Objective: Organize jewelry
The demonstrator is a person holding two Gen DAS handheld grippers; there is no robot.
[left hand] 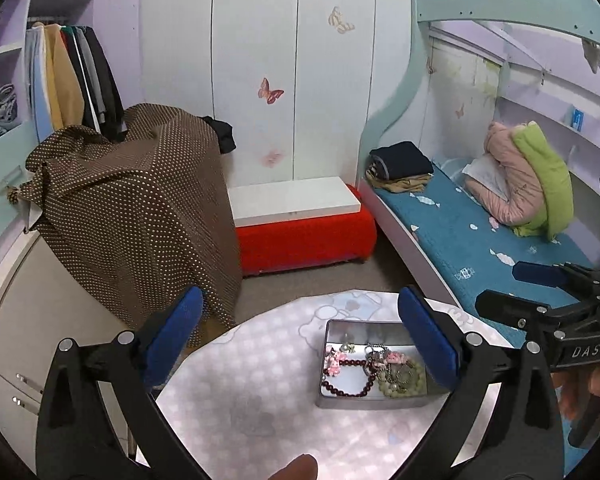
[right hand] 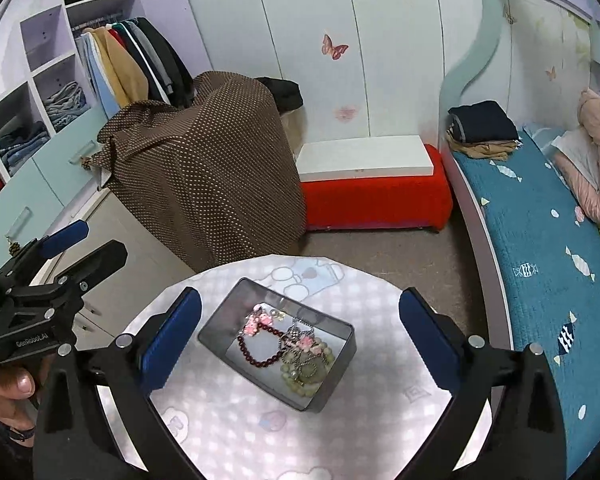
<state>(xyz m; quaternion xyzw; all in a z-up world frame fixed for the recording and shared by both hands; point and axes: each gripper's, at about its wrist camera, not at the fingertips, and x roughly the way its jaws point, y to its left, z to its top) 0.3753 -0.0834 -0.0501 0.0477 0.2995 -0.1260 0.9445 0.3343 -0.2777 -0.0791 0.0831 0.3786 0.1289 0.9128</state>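
Note:
A grey metal tin [left hand: 332, 326] [right hand: 220, 312] stands open on a small round table [left hand: 260, 360] [right hand: 240, 420]. It holds a dark red bead bracelet [left hand: 346, 388] [right hand: 260, 354], a pale green bead bracelet [left hand: 404, 386] [right hand: 306, 376], pink charms [left hand: 334, 362] [right hand: 256, 322] and metal chains. My left gripper [left hand: 300, 340] is open and empty, above the table, left of the tin. My right gripper [right hand: 300, 340] is open and empty, held above the tin. Each gripper shows in the other's view, the right [left hand: 512, 288] and the left [right hand: 88, 244].
A brown dotted cloth [left hand: 140, 200] [right hand: 212, 168] covers furniture beyond the table. A red bench [left hand: 304, 240] [right hand: 376, 200] with a white top stands against the wardrobe. A bed with a blue cover [left hand: 480, 240] [right hand: 540, 260] and folded clothes is on the right.

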